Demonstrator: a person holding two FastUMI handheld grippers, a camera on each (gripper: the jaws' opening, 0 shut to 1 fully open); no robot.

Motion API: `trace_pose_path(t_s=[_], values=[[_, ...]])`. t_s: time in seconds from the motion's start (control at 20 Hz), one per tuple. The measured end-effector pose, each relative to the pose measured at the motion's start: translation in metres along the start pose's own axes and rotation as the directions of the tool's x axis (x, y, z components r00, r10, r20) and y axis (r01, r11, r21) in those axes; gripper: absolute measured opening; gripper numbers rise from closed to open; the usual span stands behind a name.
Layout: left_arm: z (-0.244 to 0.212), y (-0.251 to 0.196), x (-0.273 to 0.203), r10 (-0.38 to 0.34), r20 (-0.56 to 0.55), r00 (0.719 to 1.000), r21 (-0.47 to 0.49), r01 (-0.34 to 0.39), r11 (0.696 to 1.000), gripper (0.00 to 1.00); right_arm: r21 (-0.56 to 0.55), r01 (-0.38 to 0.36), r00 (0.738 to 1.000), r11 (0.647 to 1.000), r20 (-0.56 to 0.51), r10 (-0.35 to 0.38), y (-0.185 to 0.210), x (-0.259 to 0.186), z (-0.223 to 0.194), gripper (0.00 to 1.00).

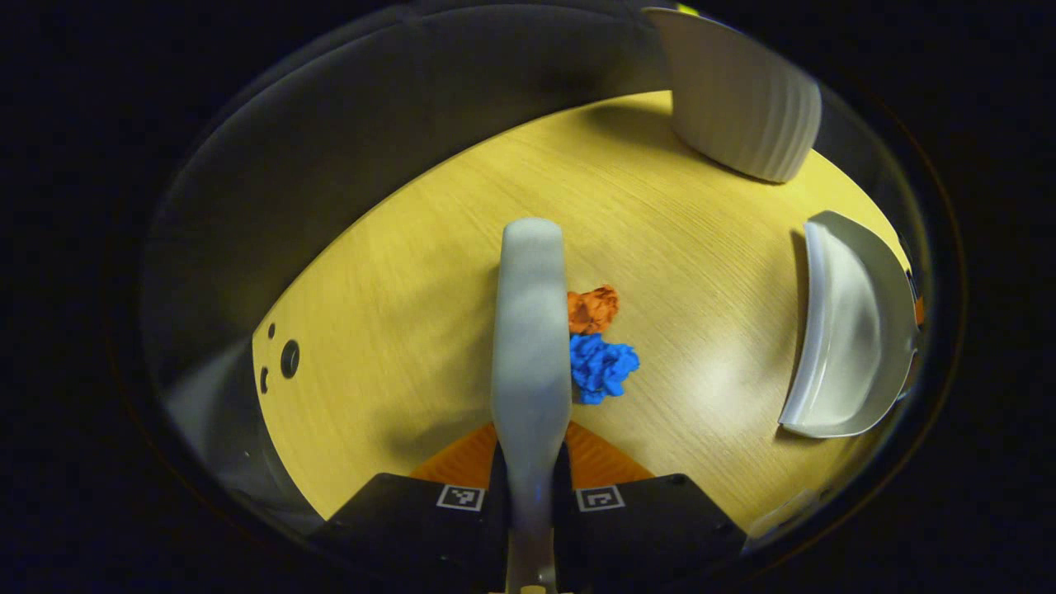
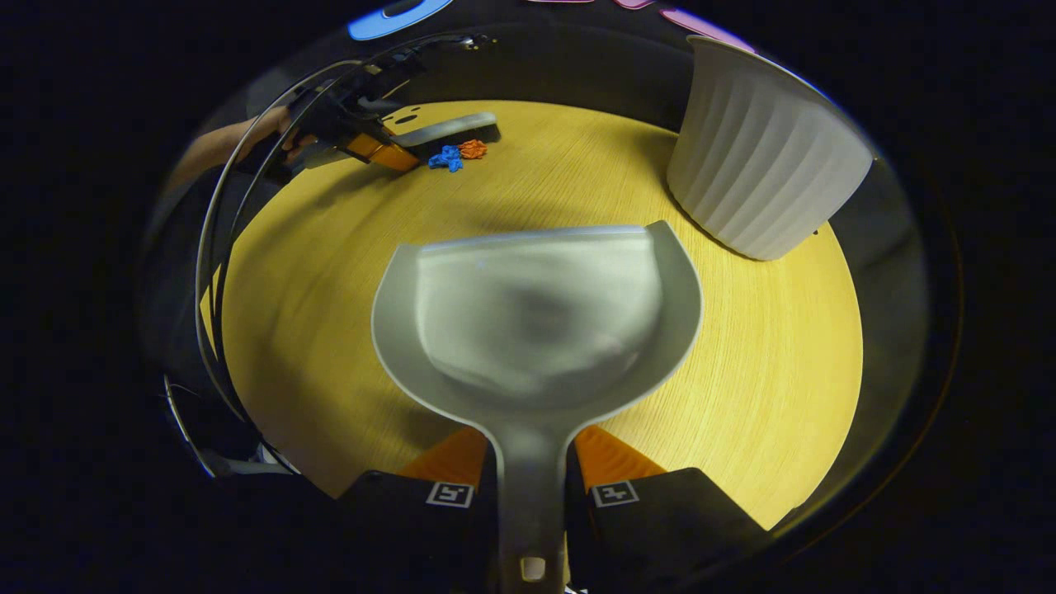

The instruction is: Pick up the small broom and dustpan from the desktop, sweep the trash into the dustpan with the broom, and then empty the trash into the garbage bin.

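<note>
In the left gripper view my left gripper is shut on the handle of the small grey broom, which points forward over the wooden desktop. Just right of the broom head lie an orange paper wad and a blue paper wad. The grey dustpan stands farther right. In the right gripper view my right gripper is shut on the dustpan handle, its mouth facing the far broom, the blue wad and the orange wad.
A white ribbed garbage bin stands at the far right of the desktop, also in the left gripper view as the bin. A hand holds the left gripper. Holes mark the desktop's left edge.
</note>
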State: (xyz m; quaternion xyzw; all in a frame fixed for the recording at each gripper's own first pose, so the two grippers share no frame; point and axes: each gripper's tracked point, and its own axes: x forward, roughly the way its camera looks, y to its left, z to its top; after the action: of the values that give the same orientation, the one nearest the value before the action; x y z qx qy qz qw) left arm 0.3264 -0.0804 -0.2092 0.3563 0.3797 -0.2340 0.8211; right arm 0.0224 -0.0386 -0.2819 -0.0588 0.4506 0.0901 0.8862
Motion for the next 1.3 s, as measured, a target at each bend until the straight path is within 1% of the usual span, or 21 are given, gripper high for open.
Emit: trace_pose_path(t_s=[0.1, 0.15, 0.2, 0.3, 0.35, 0.4, 0.45, 0.5, 0.55, 0.6, 0.65, 0.7, 0.8, 0.85, 0.9, 0.95, 1.1, 1.15, 1.2, 1.25, 1.3], values=[[0.003, -0.016, -0.006, -0.067, -0.006, 0.998, 0.039, 0.067, 0.997, 0.26, -0.011, -0.009, 1.000, 1.000, -0.004, 0.009, 0.001, -0.001, 0.000, 0.37], [0.005, -0.025, -0.008, -0.093, -0.010, 0.996, 0.064, 0.093, 0.994, 0.26, -0.017, -0.014, 1.000, 1.000, -0.007, 0.014, 0.001, -0.001, -0.002, 0.33], [0.006, -0.034, -0.010, -0.112, -0.018, 0.994, 0.082, 0.113, 0.990, 0.24, -0.029, -0.020, 1.000, 0.999, -0.010, 0.019, 0.001, 0.001, -0.002, 0.37], [0.006, -0.058, -0.015, -0.159, -0.032, 0.987, 0.092, 0.161, 0.983, 0.24, -0.057, -0.030, 0.999, 0.998, -0.020, 0.029, 0.003, 0.001, -0.005, 0.37], [0.005, -0.074, -0.021, -0.188, -0.035, 0.982, 0.092, 0.190, 0.977, 0.26, -0.069, -0.036, 0.999, 0.997, -0.025, 0.034, 0.004, 0.001, -0.006, 0.33], [0.002, -0.092, -0.028, -0.218, -0.045, 0.975, 0.094, 0.222, 0.971, 0.26, -0.077, -0.044, 0.999, 0.996, -0.031, 0.041, 0.007, 0.001, -0.007, 0.37], [-0.006, -0.109, -0.030, -0.244, -0.058, 0.968, 0.106, 0.249, 0.963, 0.27, -0.079, -0.053, 0.998, 0.995, -0.039, 0.050, 0.008, 0.002, -0.009, 0.33], [-0.011, -0.120, -0.033, -0.263, -0.072, 0.962, 0.129, 0.270, 0.954, 0.26, -0.083, -0.059, 0.997, 0.995, -0.046, 0.056, 0.007, 0.003, -0.009, 0.41], [-0.017, -0.128, -0.033, -0.283, -0.084, 0.956, 0.148, 0.292, 0.945, 0.24, -0.099, -0.060, 0.997, 0.993, -0.046, 0.056, 0.004, 0.003, -0.009, 0.41], [-0.020, -0.143, -0.038, -0.308, -0.088, 0.947, 0.150, 0.318, 0.936, 0.27, -0.117, -0.061, 0.997, 0.991, -0.046, 0.056, 0.000, 0.003, -0.011, 0.37], [-0.023, -0.159, -0.044, -0.339, -0.089, 0.937, 0.135, 0.348, 0.928, 0.26, -0.129, -0.065, 0.997, 0.990, -0.049, 0.059, -0.002, 0.002, -0.012, 0.37], [-0.026, -0.175, -0.051, -0.377, -0.098, 0.921, 0.109, 0.386, 0.916, 0.26, -0.131, -0.070, 0.997, 0.989, -0.041, 0.065, -0.002, 0.000, -0.014, 0.41], [-0.038, -0.199, -0.067, -0.442, -0.119, 0.889, 0.065, 0.451, 0.890, 0.24, -0.136, -0.071, 0.997, 0.988, -0.036, 0.066, -0.002, -0.002, -0.015, 0.33], [-0.044, -0.204, -0.074, -0.470, -0.127, 0.873, 0.037, 0.478, 0.878, 0.26, -0.134, -0.071, 0.997, 0.988, -0.033, 0.067, -0.002, -0.002, -0.014, 0.37], [-0.046, -0.212, -0.080, -0.486, -0.124, 0.865, 0.012, 0.491, 0.871, 0.26, -0.131, -0.071, 0.997, 0.989, -0.030, 0.068, -0.001, -0.003, -0.015, 0.37], [-0.048, -0.210, -0.083, -0.481, -0.106, 0.870, -0.010, 0.482, 0.876, 0.26, -0.130, -0.072, 0.997, 0.989, -0.027, 0.069, -0.002, -0.004, -0.013, 0.37], [-0.046, -0.198, -0.097, -0.425, -0.006, 0.905, -0.107, 0.422, 0.900, 0.26, -0.126, -0.050, 0.999, 0.991, -0.004, 0.050, -0.001, -0.007, -0.008, 0.37], [-0.046, -0.191, -0.104, -0.400, 0.026, 0.916, -0.138, 0.399, 0.906, 0.26, -0.120, -0.047, 0.999, 0.992, -0.005, 0.047, 0.002, -0.005, -0.009, 0.41], [-0.047, -0.185, -0.113, -0.364, 0.058, 0.930, -0.184, 0.369, 0.911, 0.26, -0.114, -0.046, 0.999, 0.992, -0.009, 0.045, 0.002, -0.006, -0.011, 0.33], [-0.051, -0.180, -0.121, -0.327, 0.085, 0.941, -0.233, 0.337, 0.912, 0.25, -0.111, -0.046, 0.999, 0.993, -0.009, 0.046, 0.002, -0.008, -0.010, 0.37], [-0.057, -0.177, -0.127, -0.286, 0.112, 0.951, -0.284, 0.307, 0.908, 0.26, -0.111, -0.046, 0.999, 0.993, -0.004, 0.046, 0.000, -0.009, -0.009, 0.37]])
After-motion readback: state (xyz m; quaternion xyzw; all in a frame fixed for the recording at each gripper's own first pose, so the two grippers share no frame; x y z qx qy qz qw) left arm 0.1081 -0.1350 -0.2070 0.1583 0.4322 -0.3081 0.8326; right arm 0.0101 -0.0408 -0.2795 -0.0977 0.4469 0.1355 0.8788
